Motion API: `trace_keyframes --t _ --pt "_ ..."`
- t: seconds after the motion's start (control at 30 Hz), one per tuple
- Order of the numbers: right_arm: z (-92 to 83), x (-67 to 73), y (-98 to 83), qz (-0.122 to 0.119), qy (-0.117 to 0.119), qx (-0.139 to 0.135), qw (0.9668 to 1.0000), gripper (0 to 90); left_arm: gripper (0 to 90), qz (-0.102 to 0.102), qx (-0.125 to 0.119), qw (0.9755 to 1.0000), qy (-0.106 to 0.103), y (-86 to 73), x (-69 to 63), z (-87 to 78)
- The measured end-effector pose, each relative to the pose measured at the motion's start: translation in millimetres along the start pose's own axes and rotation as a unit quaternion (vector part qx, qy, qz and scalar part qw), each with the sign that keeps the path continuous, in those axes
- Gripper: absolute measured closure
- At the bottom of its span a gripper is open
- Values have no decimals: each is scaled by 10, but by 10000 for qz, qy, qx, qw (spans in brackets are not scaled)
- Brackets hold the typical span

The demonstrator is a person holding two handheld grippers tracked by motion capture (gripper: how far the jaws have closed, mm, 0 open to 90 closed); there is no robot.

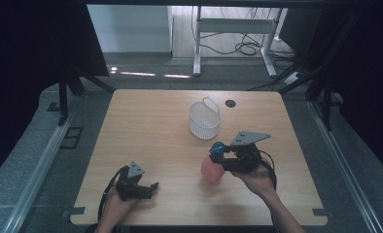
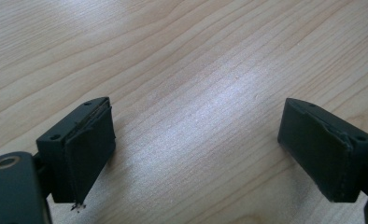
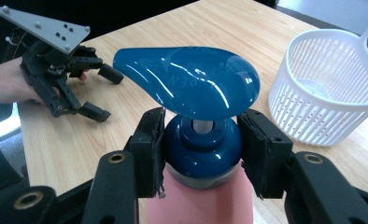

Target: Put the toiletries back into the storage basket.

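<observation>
Item: pink pump bottle [image 1: 212,169], lower centre-right of the tabletop [image 1: 155,126]; my right gripper [image 3: 201,149] jaws clamp its blue collar (white basket [image 1: 204,119] beyond). My left gripper [image 1: 150,189]: jaws apart, lower left.

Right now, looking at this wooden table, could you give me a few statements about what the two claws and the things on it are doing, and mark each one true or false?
1. The right claw is clamped on the blue collar of the pink pump bottle with the blue top. True.
2. The left claw holds a sponge. False: its jaws stand apart over bare wooden table, with nothing between them.
3. The white slotted plastic basket with a handle stands farther from the person than the pump bottle. True.
4. The pump bottle sits inside the basket. False: it is outside the basket, nearer the person, in the right claw.
</observation>
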State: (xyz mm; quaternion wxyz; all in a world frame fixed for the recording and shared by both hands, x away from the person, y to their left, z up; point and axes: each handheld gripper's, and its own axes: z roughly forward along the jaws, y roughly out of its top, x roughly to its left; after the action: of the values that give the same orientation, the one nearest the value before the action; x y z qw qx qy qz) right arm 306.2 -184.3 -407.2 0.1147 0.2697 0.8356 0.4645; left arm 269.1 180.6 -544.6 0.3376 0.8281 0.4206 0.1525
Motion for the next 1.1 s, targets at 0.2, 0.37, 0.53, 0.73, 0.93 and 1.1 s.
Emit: trace_keyframes --t 0.2,0.37,0.53,0.73,0.93,1.1 --pt "-18 -48 58 -7 -63 -31 10000 523 106 17 -1 10000 -2 1 2 0" --pt "-18 -100 94 52 -89 -69 9999 524 107 15 3 10000 -2 1 2 0" --pt "-18 -142 138 72 -119 -91 9999 524 106 21 8 10000 0 1 3 -1" --pt "-16 -212 232 105 -189 -135 9997 524 107 13 -6 10000 1 0 2 1" --pt "-11 -266 296 134 -241 -138 9995 524 107 15 -5 10000 1 0 2 1" --pt "-5 -335 376 185 -305 -180 9992 524 106 13 -9 10000 3 0 1 2"
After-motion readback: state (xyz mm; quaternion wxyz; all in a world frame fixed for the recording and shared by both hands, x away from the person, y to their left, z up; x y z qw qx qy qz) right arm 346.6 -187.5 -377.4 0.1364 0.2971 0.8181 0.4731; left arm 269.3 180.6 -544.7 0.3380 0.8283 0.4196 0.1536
